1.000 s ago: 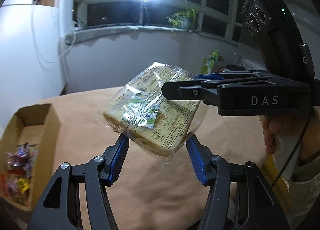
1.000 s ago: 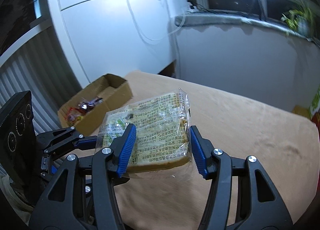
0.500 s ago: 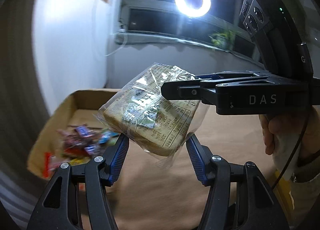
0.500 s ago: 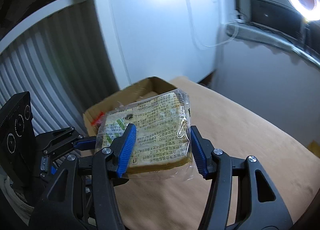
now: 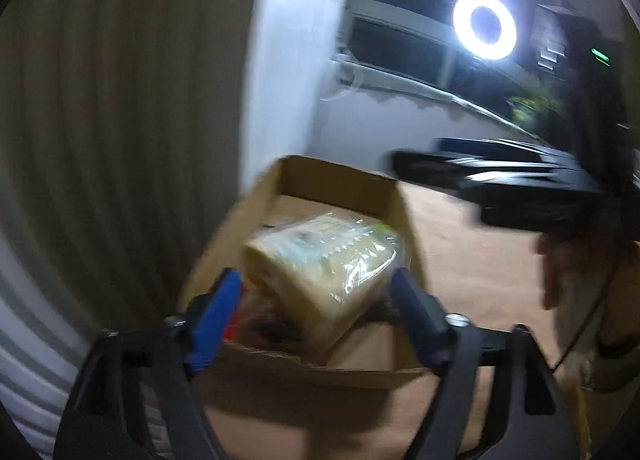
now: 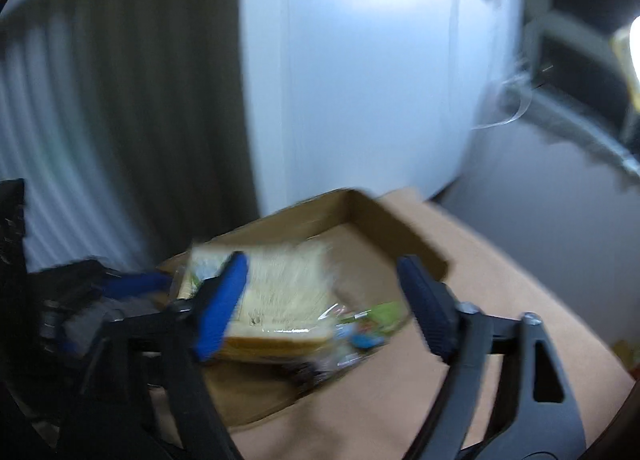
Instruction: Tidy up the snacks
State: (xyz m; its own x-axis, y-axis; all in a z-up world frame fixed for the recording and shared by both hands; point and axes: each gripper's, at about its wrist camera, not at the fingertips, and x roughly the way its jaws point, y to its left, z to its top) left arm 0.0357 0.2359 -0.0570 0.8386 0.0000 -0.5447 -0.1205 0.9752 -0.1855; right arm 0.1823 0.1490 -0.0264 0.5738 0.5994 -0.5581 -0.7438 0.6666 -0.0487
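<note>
— Behind everything: pale ribbed curtain point(image 5: 120, 107) on the left, white wall panel point(image 6: 360, 71) beside it, dark window point(image 5: 404, 39) further right with a glowing ring light point(image 5: 485, 26) before it and a blurred green plant point(image 5: 532, 105) on the sill.

— And underneath?

— Tan cloth-covered table point(image 5: 472, 236), reaching toward the curtain and the white panel. Near its far corner, an open cardboard box point(image 5: 340, 183), flaps up, inner floor partly bare.

— Where's the bread?

— Inside that box: wrapped sliced bread point(image 5: 320, 264) in clear plastic, tilted, lying over small colourful snack packets point(image 6: 360, 334). Much motion blur, so print on the wrapper unreadable.

— Held at all?

— Not gripped. Left gripper point(image 5: 316, 300) spread wide, blue pads on either side of the loaf, clear of it; jaws just opened further. Same for the right gripper point(image 6: 324, 292): pads apart, just widened, loaf lying behind and between them. Whether its left pad brushes the wrapper, cannot tell through the blur.

— Anything else?

— From the left camera, right gripper's black body crossing the upper right, a hand point(image 5: 560, 280) under it with a pale sleeve. From the right camera, left gripper at the lower left edge, dark and smeared.
</note>
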